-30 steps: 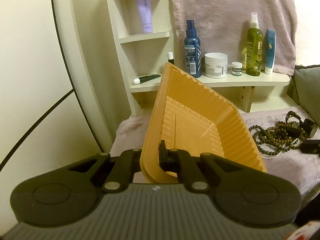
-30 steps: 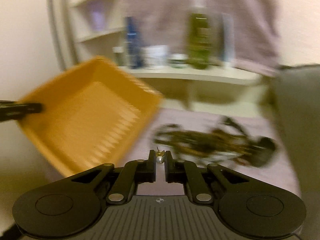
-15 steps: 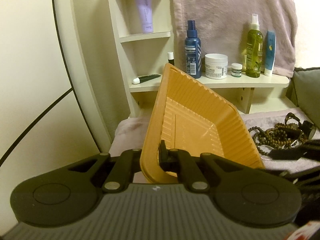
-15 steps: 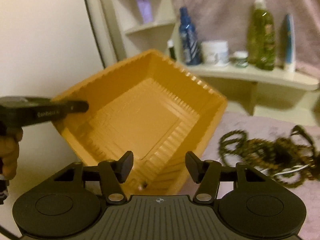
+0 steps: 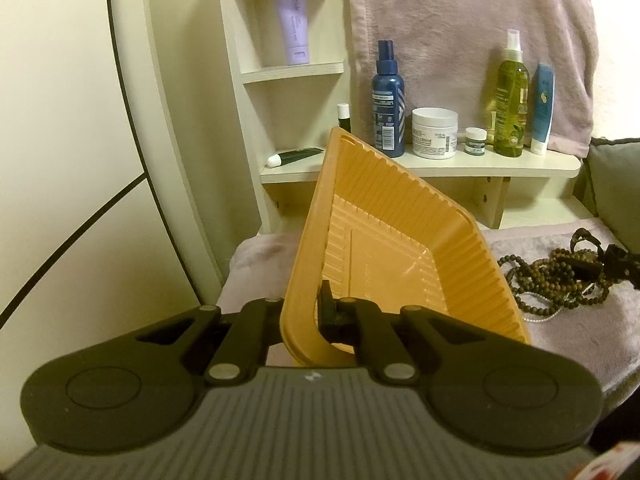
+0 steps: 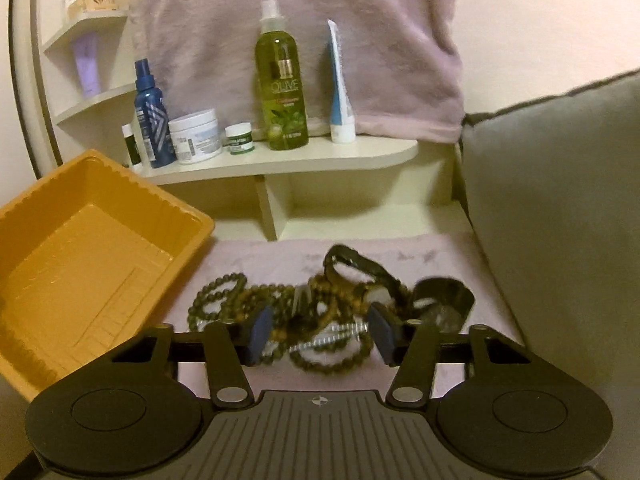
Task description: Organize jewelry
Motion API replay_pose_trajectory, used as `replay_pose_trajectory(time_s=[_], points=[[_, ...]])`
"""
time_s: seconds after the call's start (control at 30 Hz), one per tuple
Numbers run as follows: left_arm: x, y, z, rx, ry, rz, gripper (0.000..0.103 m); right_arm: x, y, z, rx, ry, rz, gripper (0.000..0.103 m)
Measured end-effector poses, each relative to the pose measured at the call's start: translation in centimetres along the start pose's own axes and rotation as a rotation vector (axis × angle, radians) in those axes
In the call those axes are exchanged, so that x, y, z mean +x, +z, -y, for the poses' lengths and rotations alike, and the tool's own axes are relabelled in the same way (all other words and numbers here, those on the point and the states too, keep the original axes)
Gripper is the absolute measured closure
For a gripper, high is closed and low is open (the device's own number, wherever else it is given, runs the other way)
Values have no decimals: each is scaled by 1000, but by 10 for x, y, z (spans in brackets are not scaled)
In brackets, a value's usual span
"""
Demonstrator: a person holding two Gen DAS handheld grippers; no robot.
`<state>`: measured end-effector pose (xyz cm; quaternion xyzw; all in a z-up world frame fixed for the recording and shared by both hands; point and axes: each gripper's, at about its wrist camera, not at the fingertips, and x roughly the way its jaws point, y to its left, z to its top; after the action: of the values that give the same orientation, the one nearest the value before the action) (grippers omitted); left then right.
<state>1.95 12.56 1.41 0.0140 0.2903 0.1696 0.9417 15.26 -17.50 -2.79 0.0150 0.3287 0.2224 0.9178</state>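
Observation:
An orange ribbed plastic tray (image 5: 384, 256) is held tilted, its near rim pinched in my left gripper (image 5: 306, 312), which is shut on it. The same tray (image 6: 80, 264) shows at the left of the right wrist view. A tangle of brown bead strands, a pearl string and dark watch bands (image 6: 320, 300) lies on the pale pink cloth (image 6: 260, 252). My right gripper (image 6: 320, 332) hovers just in front of the pile with its jaws apart and closing. The beads lie behind the gap, and no pad presses on them. The pile (image 5: 560, 280) also appears right of the tray.
A cream shelf unit (image 6: 280, 160) behind the cloth carries a blue spray bottle (image 6: 150, 116), a white jar (image 6: 196, 136), a green olive bottle (image 6: 282, 88) and a tube (image 6: 340, 88). A grey cushion (image 6: 560, 200) borders the right side. A pink towel (image 5: 460, 32) hangs behind.
My right gripper let go of a small earring over the tray, opened wide, then swung right and down to the bead pile. The left gripper and tray stayed still.

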Motion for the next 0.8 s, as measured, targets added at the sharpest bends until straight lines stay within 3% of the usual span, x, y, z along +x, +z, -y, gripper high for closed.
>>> replay_pose_trajectory(time_s=[0.07, 0.23, 0.3, 0.67, 0.8], points=[[-1, 0, 1, 3, 3, -1, 98, 10, 3, -2, -23, 1, -11, 71], [-1, 1, 1, 6, 7, -5, 98, 31, 5, -9, -55, 0, -52, 76], [0, 2, 1, 7, 8, -6, 98, 38, 6, -10, -66, -9, -68, 83], [0, 2, 3, 7, 7, -5, 98, 17, 7, -11, -57, -15, -31, 84], [0, 1, 2, 5, 6, -4, 98, -3, 14, -17, -37, 28, 9, 84]])
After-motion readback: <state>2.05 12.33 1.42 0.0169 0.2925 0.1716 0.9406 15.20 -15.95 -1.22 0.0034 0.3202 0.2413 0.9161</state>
